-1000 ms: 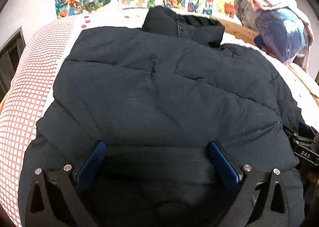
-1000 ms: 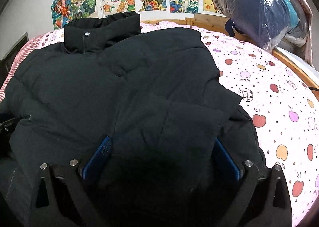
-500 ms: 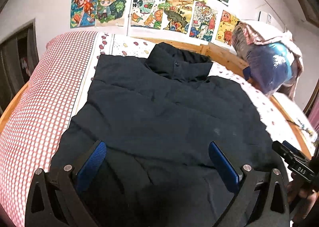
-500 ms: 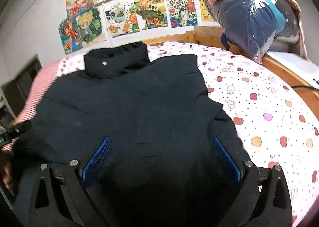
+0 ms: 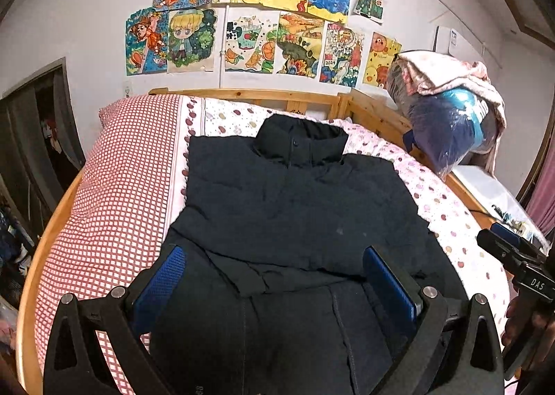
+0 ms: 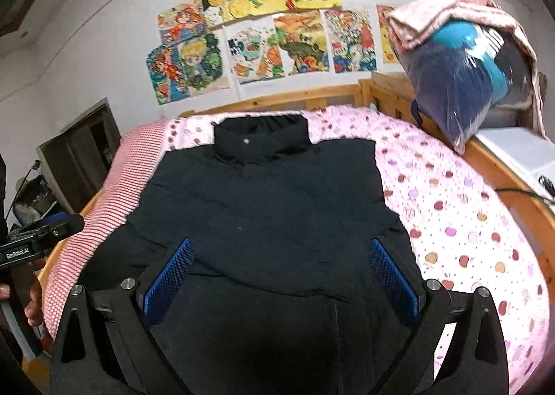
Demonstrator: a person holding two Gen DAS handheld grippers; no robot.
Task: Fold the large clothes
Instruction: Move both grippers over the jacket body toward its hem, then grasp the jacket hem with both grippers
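Note:
A black puffer jacket (image 5: 298, 207) lies flat on the bed, collar (image 5: 301, 142) toward the headboard and its sides folded inward. My left gripper (image 5: 274, 256) hovers open above the jacket's lower part, nothing between its blue pads (image 5: 159, 284). In the right wrist view the same jacket (image 6: 263, 200) fills the middle, and my right gripper (image 6: 281, 246) is open over its hem, holding nothing. Each gripper shows at the edge of the other's view: the right one (image 5: 513, 256) and the left one (image 6: 38, 235), both held by a hand.
The bed has a pink fruit-print sheet (image 6: 461, 221) and a red checked cover (image 5: 121, 187) on the left. A wooden bed frame (image 5: 277, 96) runs behind. A bagged bundle of bedding (image 5: 447, 117) sits at the back right. Drawings (image 5: 263, 31) cover the wall.
Both grippers have lifted up and back from the jacket, so the whole jacket and the wall now show. Both stayed open with nothing held.

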